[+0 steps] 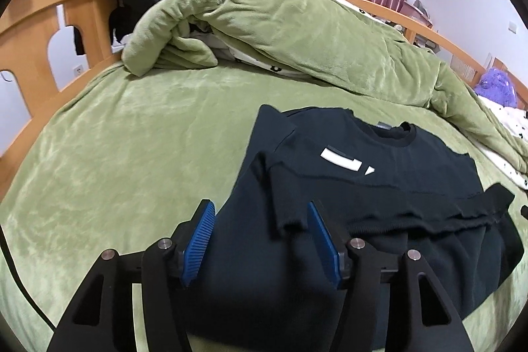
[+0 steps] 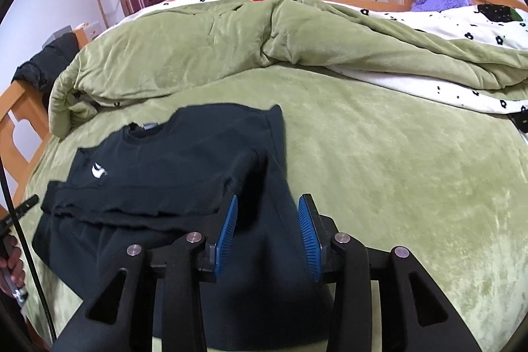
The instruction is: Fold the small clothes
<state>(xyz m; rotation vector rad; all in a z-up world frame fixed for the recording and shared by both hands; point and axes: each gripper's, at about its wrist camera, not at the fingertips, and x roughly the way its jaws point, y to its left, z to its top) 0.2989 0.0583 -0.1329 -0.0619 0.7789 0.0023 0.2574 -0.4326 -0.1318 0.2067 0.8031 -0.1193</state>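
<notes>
One dark shirt (image 1: pixel 379 174) is found laid on the green blanket (image 1: pixel 132 154), collar to the far side, both sleeves folded in over the chest and the lower part drawn up in a ragged band across the middle. The near edge lies beneath both tools. The left gripper (image 1: pixel 260 240) stands with jaws apart, cloth between the blue pads (image 1: pixel 198 240) but not pinched. The right gripper (image 2: pixel 269 236) likewise stands with jaws apart over the cloth, nothing clamped.

Risks are noted as follows. The near fold is judged loose and uneven; should either tool be withdrawn low, the ribbed pads could drag the knit and undo it. The plush blanket offers grip against the cloth, so a pull from one side alone could skew the stack. The sleeve cuff (image 1: pixel 287 220) rests just beside the left tool's inner pad and could be snagged. The heaped quilt (image 1: pixel 297 32) lies well apart and is judged no hazard.
</notes>
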